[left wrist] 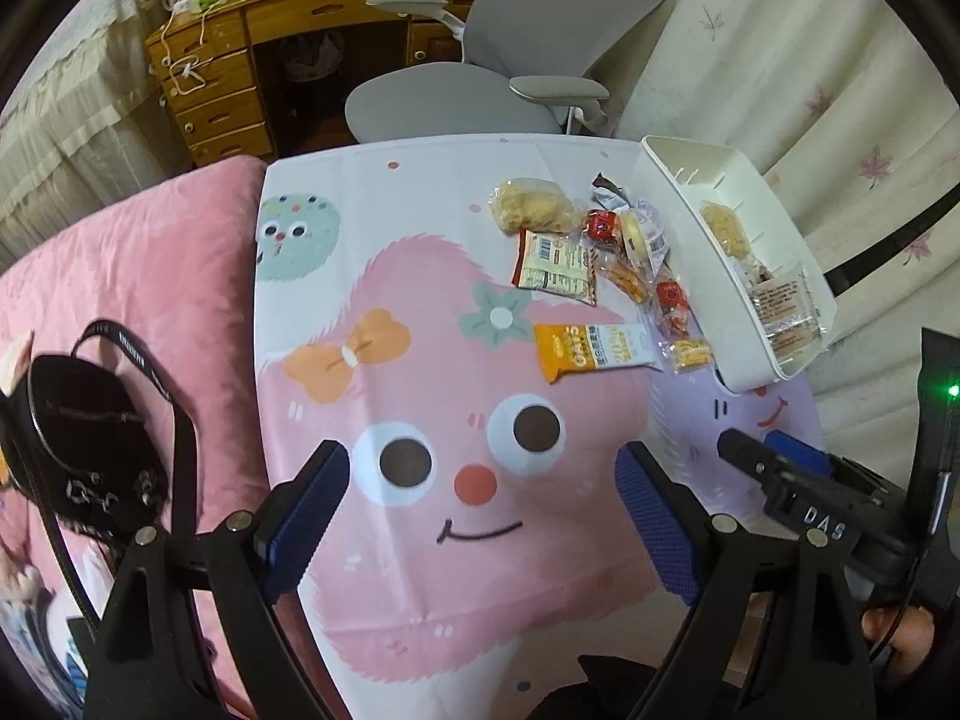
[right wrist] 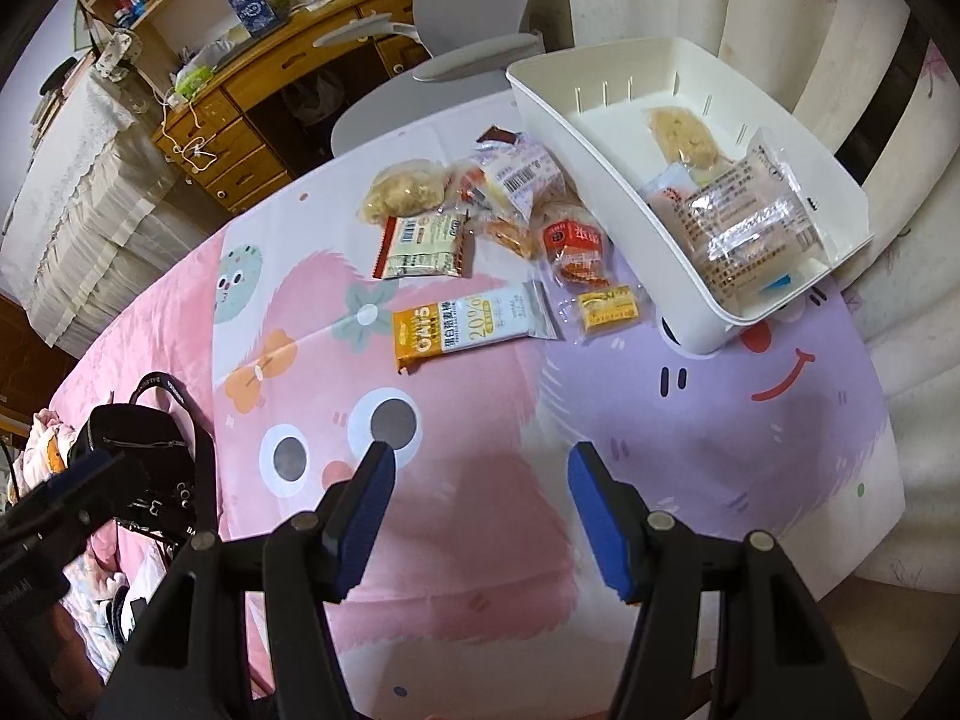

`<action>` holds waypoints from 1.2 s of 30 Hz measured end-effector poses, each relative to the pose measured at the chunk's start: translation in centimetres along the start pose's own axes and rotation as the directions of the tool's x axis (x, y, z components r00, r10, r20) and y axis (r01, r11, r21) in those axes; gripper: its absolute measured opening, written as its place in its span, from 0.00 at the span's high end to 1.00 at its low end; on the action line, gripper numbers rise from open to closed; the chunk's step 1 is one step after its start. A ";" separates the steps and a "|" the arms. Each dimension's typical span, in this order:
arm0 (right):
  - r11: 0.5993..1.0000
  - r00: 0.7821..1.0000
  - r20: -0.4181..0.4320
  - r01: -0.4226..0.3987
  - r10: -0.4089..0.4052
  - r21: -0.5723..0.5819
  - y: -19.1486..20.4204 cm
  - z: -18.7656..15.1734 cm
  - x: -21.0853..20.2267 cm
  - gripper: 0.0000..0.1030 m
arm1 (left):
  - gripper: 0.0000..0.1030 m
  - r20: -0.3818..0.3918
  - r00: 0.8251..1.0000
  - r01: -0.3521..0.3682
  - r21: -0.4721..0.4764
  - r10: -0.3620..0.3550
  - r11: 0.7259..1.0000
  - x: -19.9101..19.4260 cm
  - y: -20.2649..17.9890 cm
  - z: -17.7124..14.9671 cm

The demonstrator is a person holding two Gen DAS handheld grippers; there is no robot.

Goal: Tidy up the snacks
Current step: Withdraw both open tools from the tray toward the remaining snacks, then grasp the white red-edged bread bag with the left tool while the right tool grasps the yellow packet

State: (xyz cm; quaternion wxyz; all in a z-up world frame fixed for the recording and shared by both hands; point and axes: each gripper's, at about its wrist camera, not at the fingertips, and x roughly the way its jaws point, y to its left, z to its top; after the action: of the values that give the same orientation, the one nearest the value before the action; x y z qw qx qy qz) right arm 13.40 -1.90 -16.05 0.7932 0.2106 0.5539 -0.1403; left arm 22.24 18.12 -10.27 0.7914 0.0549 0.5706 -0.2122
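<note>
Several wrapped snacks lie in a loose pile on the cartoon-print cloth (left wrist: 420, 312). An orange-and-white oats bar (left wrist: 591, 349) (right wrist: 471, 324) lies nearest, with a red-edged packet (left wrist: 555, 267) (right wrist: 420, 246) and a clear bag of pale puffs (left wrist: 531, 213) (right wrist: 405, 189) behind it. A white bin (left wrist: 678, 180) (right wrist: 606, 138) at the right holds a puffed cake (right wrist: 681, 135) and a large clear packet (right wrist: 744, 228). My left gripper (left wrist: 483, 510) hangs open over the cloth, empty. My right gripper (right wrist: 480, 495) is open too, nothing between its blue pads, and shows in the left wrist view (left wrist: 774, 456).
A black strapped bag (left wrist: 90, 438) (right wrist: 138, 450) lies on the pink bedding (left wrist: 120, 276) at the left. A grey office chair (left wrist: 528, 60) and a wooden desk (left wrist: 240, 60) stand beyond the cloth's far edge. A pale curtain (left wrist: 810, 90) hangs at the right.
</note>
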 end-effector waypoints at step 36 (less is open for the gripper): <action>0.987 0.978 -0.170 0.136 -0.119 0.087 -4.4 3.8 13.3 0.42 | 0.13 -0.154 0.987 0.042 0.034 -0.036 0.999 21.9 -5.7 11.4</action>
State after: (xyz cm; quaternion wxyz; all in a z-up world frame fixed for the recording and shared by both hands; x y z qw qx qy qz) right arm 19.15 -7.44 -28.21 0.7228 0.2241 0.6224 -0.2000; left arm 35.60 3.25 -25.73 0.7399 0.0744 0.6267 -0.2332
